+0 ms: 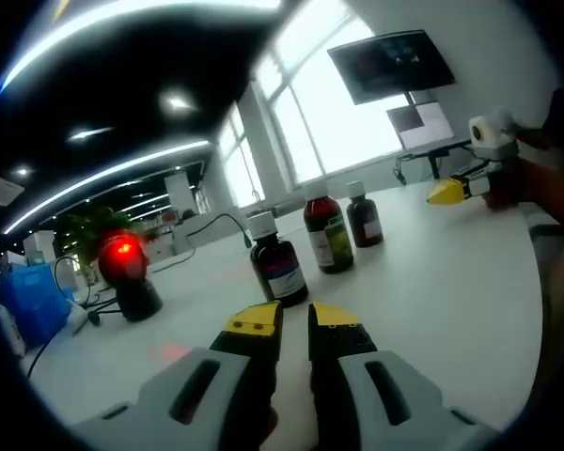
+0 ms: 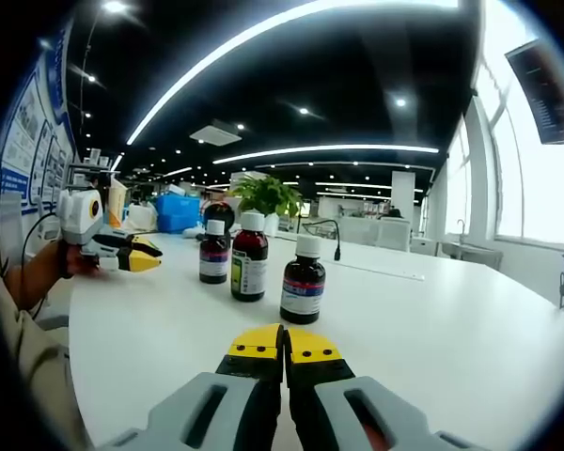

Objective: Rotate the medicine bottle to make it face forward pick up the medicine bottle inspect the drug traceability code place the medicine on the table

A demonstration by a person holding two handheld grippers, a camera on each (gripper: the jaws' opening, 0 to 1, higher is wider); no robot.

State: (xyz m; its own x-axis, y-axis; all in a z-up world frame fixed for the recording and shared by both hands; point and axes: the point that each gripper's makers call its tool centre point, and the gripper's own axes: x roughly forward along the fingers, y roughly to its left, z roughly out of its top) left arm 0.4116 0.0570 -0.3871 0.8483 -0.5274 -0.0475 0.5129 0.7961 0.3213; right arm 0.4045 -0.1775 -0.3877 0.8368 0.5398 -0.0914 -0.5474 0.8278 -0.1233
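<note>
Three brown medicine bottles with white caps stand in a row on the white table (image 1: 432, 301). In the left gripper view the nearest bottle (image 1: 277, 263) is just beyond my left gripper (image 1: 294, 318), whose jaws show a narrow gap with nothing in it. The middle bottle (image 1: 327, 235) and the far bottle (image 1: 364, 216) stand behind it. My right gripper (image 1: 448, 192) hovers at the far right. In the right gripper view my right gripper (image 2: 284, 346) has its tips touching, short of the nearest bottle (image 2: 304, 279). The left gripper (image 2: 143, 256) is at the left, in a person's hand.
A black scanner with a red light (image 1: 122, 268) stands on the table to the left of the bottles. A blue box (image 1: 28, 301) and cables lie beyond it. A monitor (image 1: 390, 64) hangs by the windows. A potted plant (image 2: 268, 195) stands behind the bottles.
</note>
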